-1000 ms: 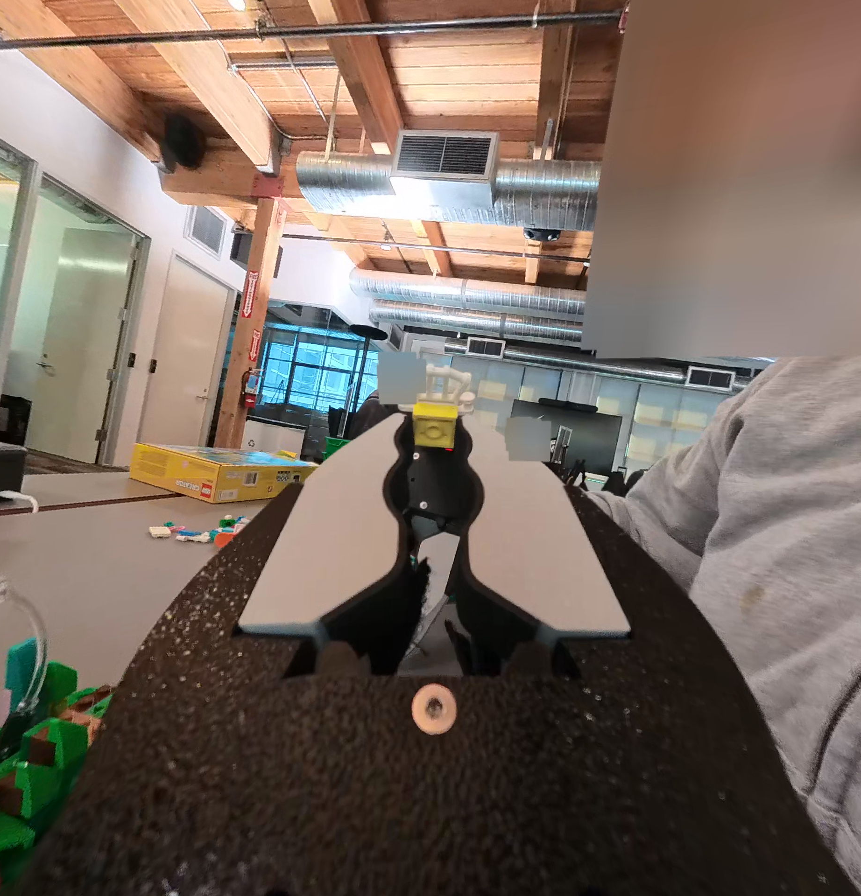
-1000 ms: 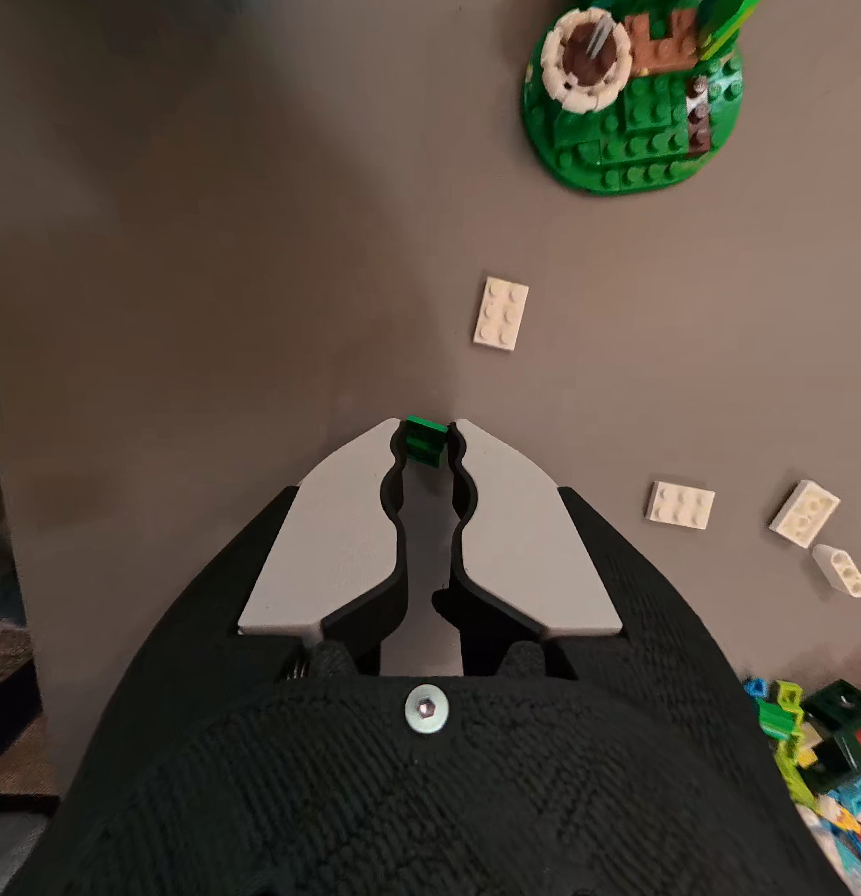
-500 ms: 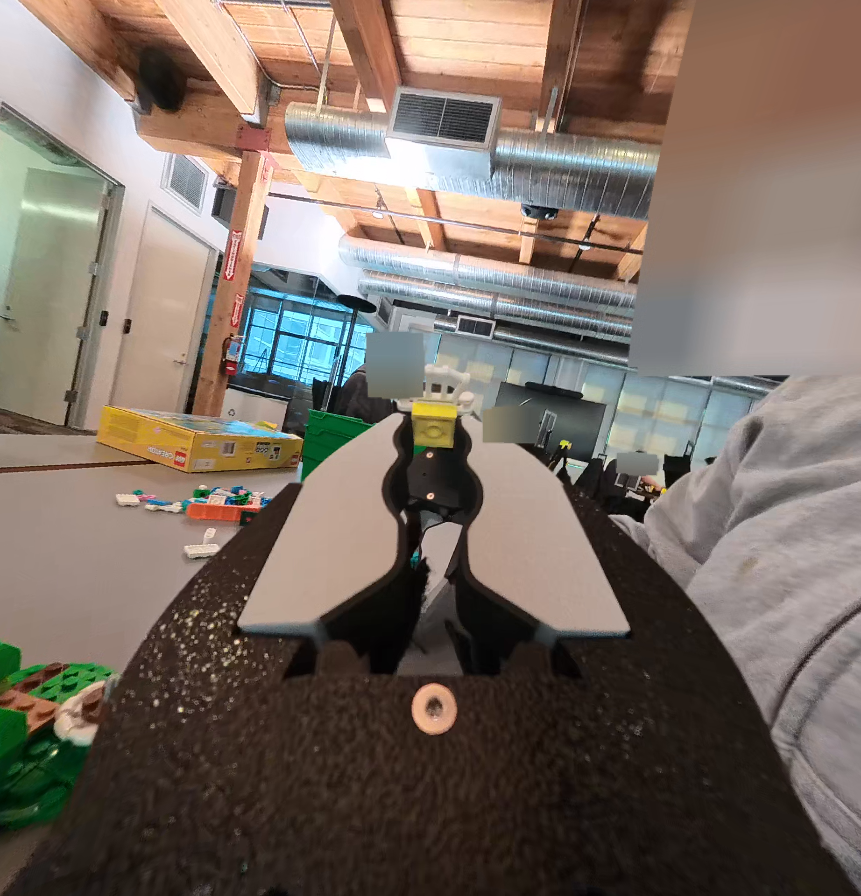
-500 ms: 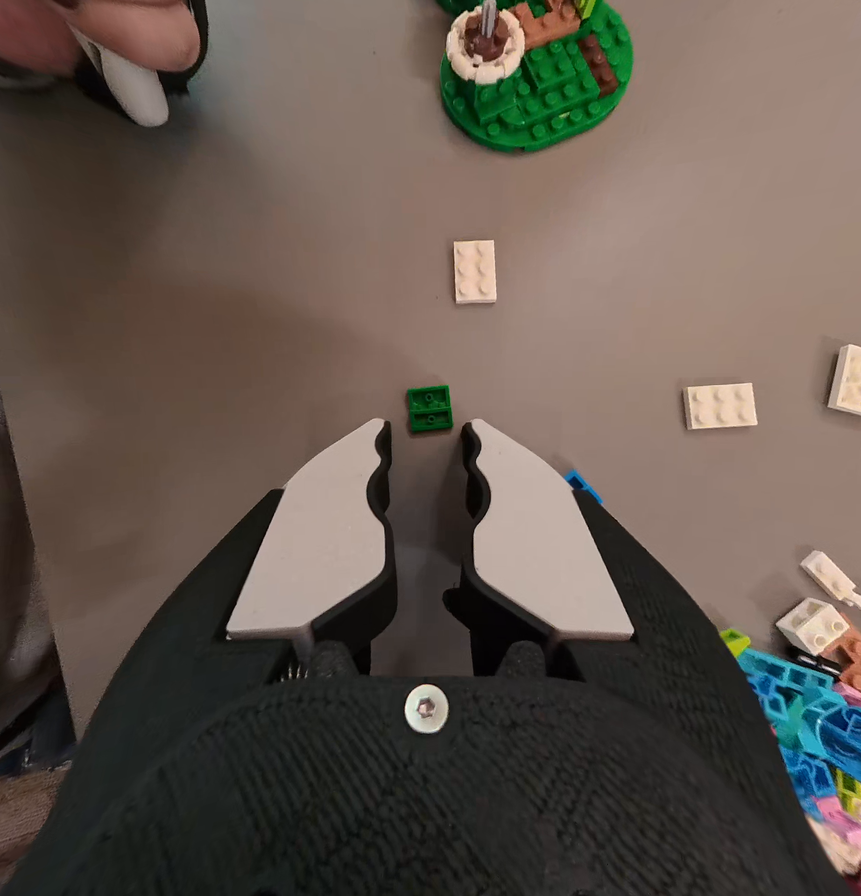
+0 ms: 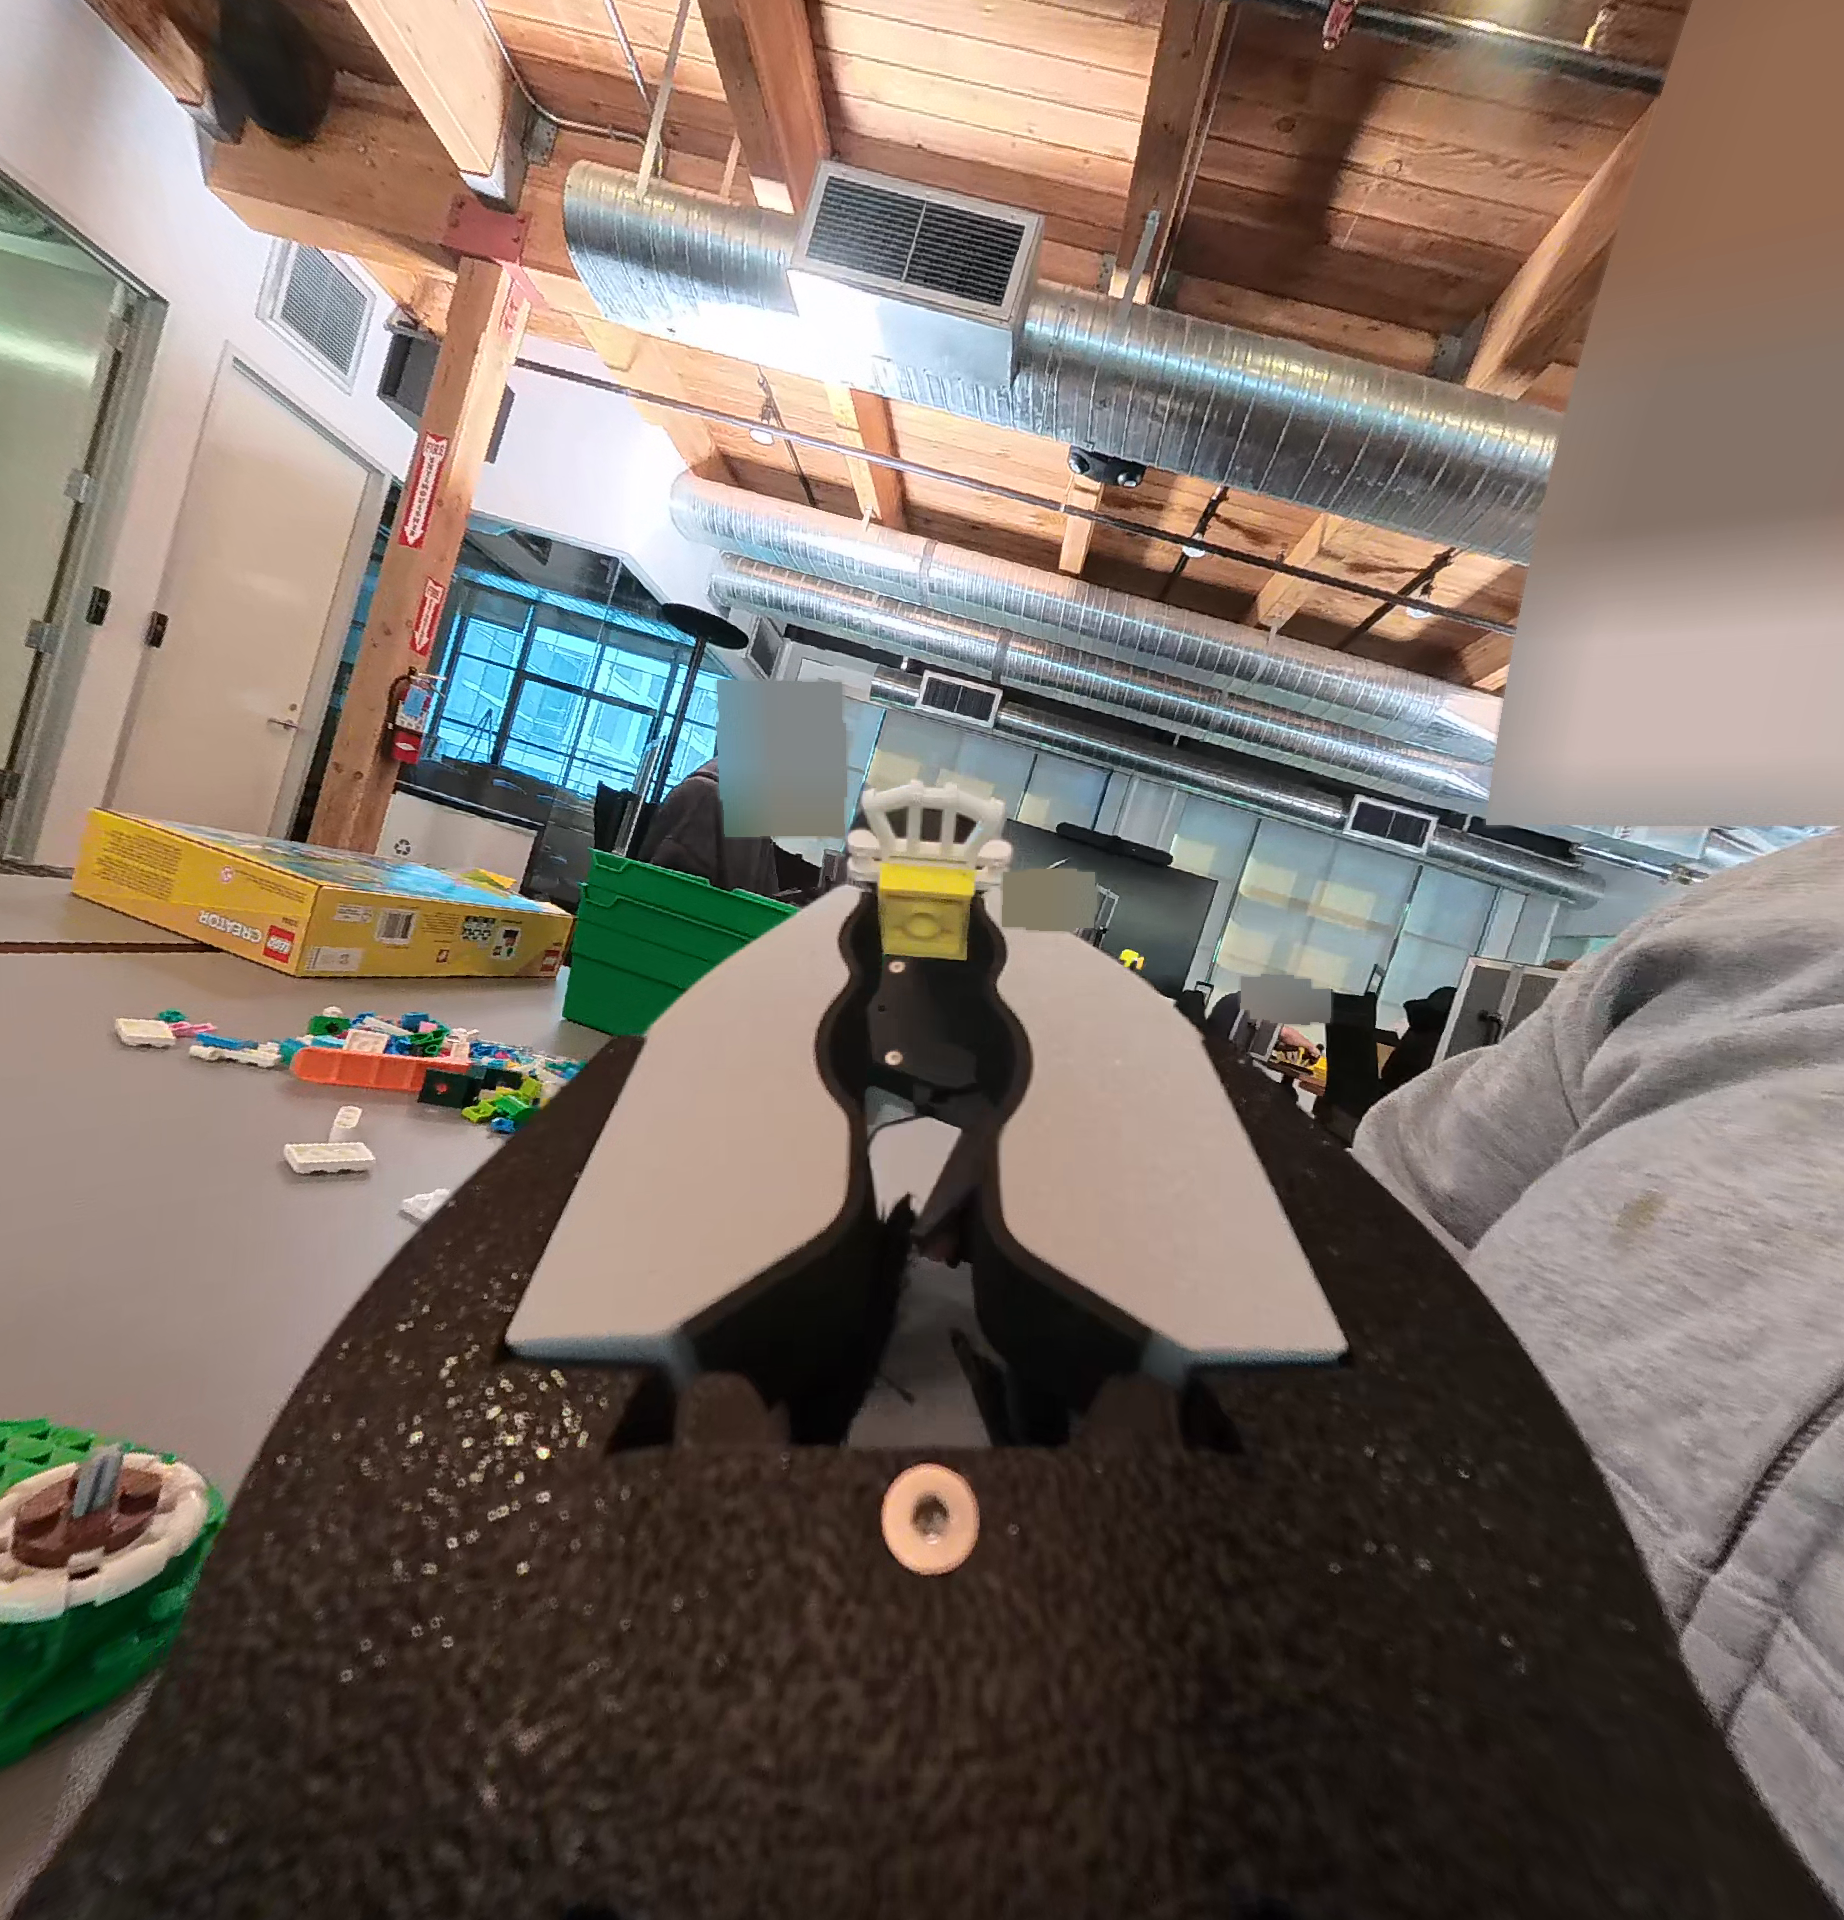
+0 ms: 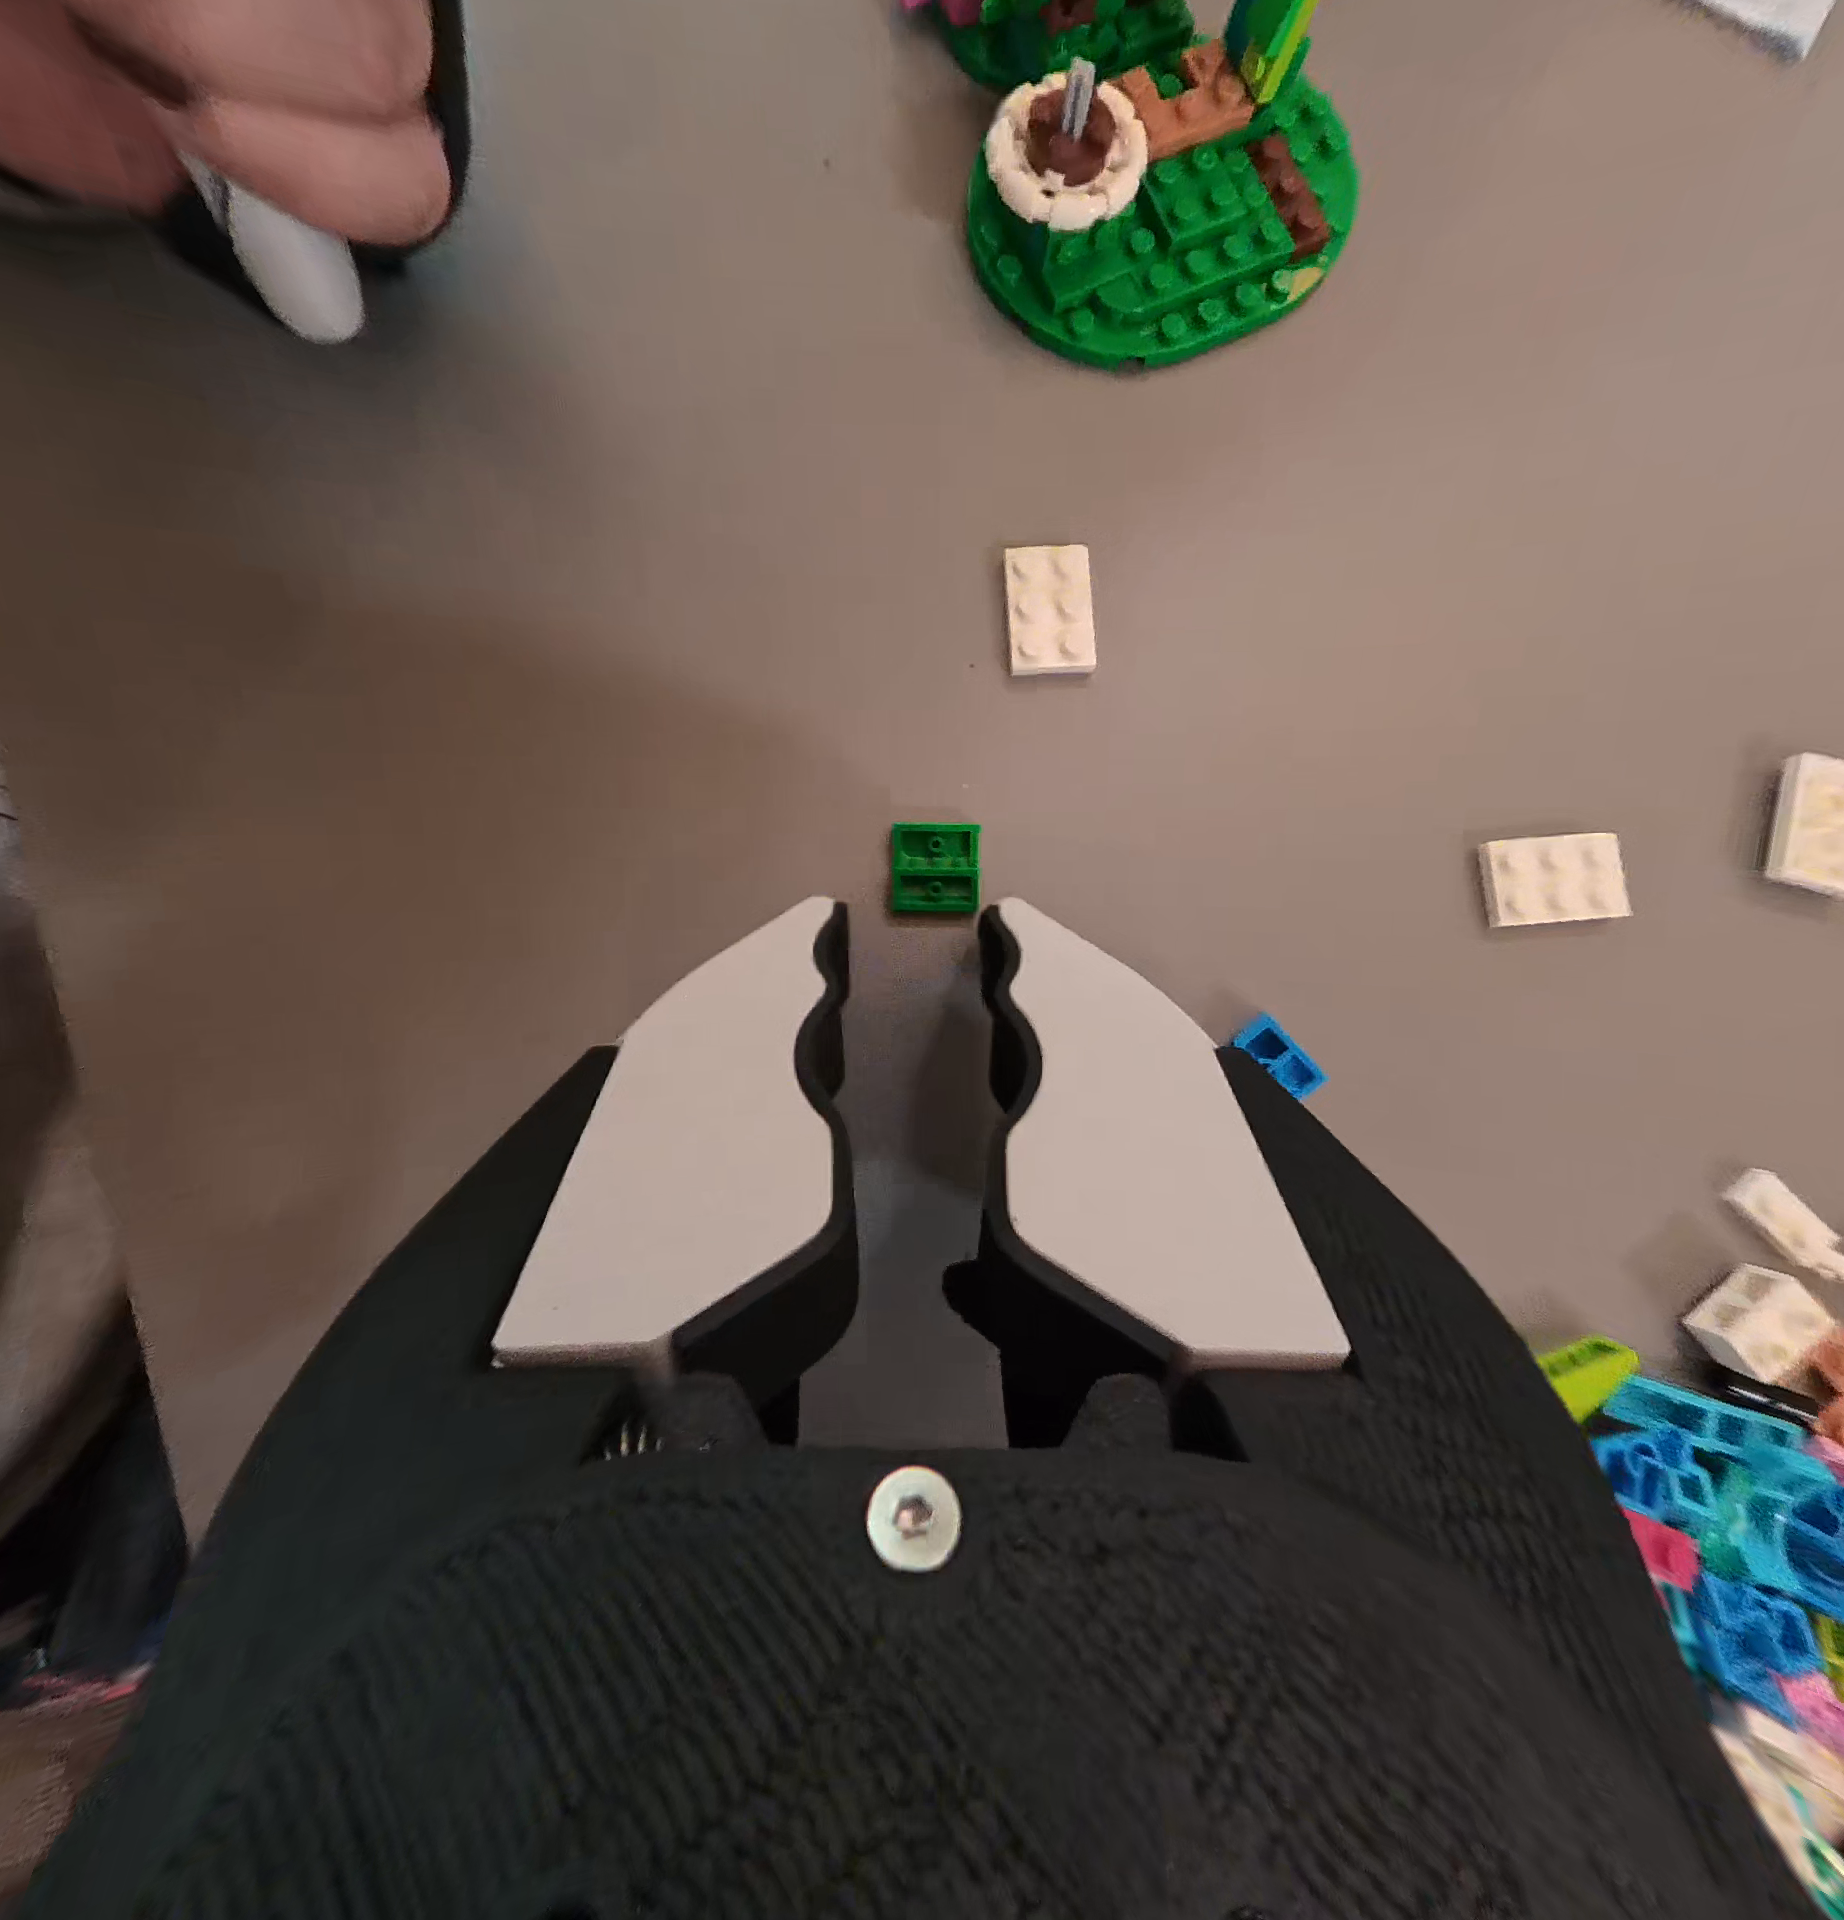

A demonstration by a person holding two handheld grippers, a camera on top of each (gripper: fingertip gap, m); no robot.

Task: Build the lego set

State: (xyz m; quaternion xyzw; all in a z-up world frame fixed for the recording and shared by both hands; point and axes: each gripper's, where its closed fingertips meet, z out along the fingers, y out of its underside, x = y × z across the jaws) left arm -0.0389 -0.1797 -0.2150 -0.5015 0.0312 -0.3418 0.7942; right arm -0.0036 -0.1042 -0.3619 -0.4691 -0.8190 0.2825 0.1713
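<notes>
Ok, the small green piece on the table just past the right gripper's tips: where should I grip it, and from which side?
Judging from the right wrist view, take the green piece by its left and right edges, coming straight down from above. It lies flat on the table, squared to the open right gripper, with bare table on both sides. Being thin, it probably needs the fingertips low.

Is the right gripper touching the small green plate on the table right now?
Apart. The right wrist view shows the right gripper open, with the small green plate lying flat on the table just beyond its fingertips, grey tabletop visible between them.
</notes>
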